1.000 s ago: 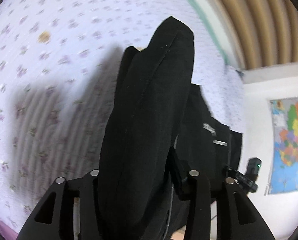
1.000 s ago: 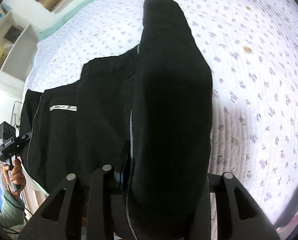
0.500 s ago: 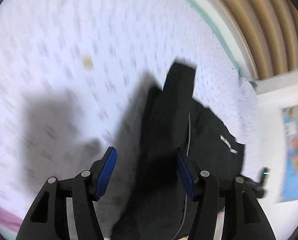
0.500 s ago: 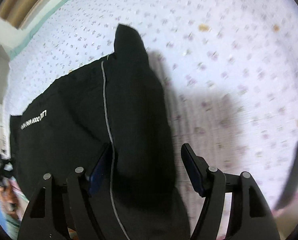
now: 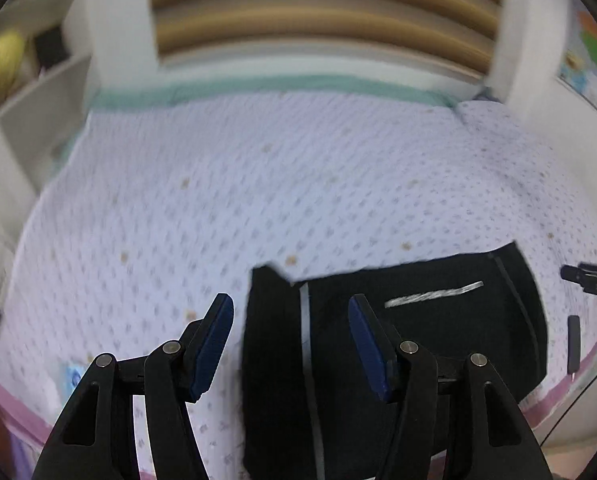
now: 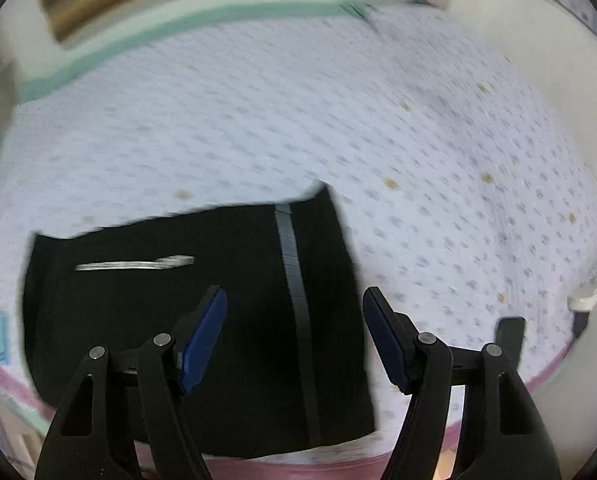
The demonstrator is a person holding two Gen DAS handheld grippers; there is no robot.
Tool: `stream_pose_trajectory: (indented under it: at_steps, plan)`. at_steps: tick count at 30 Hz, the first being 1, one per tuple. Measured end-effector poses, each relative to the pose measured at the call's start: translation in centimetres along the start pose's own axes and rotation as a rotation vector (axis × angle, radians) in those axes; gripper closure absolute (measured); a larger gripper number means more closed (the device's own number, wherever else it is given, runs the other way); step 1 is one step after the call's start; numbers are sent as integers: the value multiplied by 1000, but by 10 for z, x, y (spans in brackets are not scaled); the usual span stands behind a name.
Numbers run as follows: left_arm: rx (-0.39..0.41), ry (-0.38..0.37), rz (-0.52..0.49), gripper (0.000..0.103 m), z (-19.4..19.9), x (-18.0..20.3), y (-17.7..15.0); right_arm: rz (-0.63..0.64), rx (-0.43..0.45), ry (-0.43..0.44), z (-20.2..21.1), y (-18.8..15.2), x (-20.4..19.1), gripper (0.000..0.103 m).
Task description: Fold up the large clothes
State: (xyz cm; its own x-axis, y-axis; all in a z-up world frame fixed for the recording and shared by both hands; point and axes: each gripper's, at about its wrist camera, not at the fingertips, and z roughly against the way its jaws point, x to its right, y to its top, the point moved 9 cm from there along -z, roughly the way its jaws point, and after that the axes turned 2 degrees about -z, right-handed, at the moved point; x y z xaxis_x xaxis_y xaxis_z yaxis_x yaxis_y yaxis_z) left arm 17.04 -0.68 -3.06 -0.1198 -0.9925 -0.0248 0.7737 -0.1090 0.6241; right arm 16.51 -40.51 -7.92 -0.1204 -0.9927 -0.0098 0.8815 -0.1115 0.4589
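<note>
A black garment (image 5: 418,320) with a grey side stripe and a white printed line lies flat on the floral bedspread (image 5: 258,184) near the bed's front edge. It also shows in the right wrist view (image 6: 202,320). My left gripper (image 5: 290,340) is open and empty, raised above the garment's left part. My right gripper (image 6: 294,340) is open and empty, raised above the garment's right part near the grey stripe (image 6: 294,280).
A tan slatted headboard (image 5: 322,12) stands at the bed's far end. White shelves (image 5: 30,80) with a yellow object are at the far left. A map poster (image 5: 594,52) hangs at the right. A small dark object (image 6: 510,332) lies on the bed at the right.
Both grippers held up a folded part of the garment a second ago. They have let go, opened and pulled back and up. The garment now lies flat.
</note>
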Motion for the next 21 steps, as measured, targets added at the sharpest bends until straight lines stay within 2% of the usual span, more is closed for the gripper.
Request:
stream_pose_trajectory:
  at_steps: [2,5,8,10,16,18,21]
  plan:
    - [28,-17,-16,42,14,19,11,15,52,5,23,8,-13,31]
    - [36,-27,-53,41,30,45,22,8,85,58,44,9,-35,31]
    - [56,15,-62,41,39,63,32,29,98,65,57,2,-61,30]
    - [61,11,-44,39,46,73,33,62,113,49,63,-5,-78,30]
    - [11,55,-47,37,40,84,13,161,148,-27,67,-19,-109,30]
    - [-2,81,-49,37,35,82,8,164,141,-24,65,-21,-111,30]
    - [-16,79,-47,37,28,82,3,145,123,-4,60,-21,-110,30]
